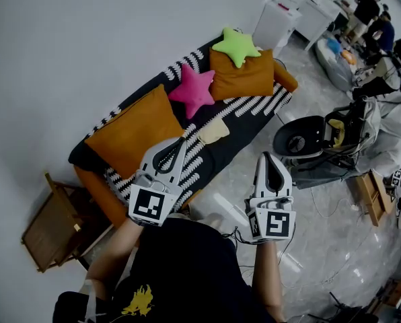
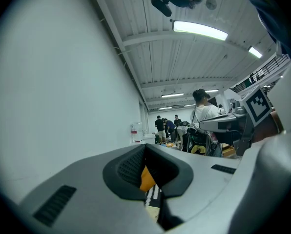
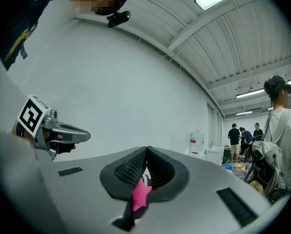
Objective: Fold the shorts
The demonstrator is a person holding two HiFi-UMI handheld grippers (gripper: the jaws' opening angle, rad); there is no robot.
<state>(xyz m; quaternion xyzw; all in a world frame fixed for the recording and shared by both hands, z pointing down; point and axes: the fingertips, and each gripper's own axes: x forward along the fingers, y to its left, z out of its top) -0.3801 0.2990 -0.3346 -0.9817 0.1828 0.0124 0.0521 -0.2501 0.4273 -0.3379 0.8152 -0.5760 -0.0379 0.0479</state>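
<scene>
Head view: the left tool [image 1: 182,142] and right tool [image 1: 268,157] are both closed with nothing between the jaws, held level at the near side of the striped sofa [image 1: 253,111]; the pale yellow shorts [image 1: 213,132] lie on it, just right of the big orange cushion [image 1: 134,132].

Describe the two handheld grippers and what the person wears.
Both the left gripper and right gripper are light grey tapering shells with black ribbed pads. Each carries a cube of black-and-white square markers at the back. The person wears a black shirt with a yellow print.
</scene>
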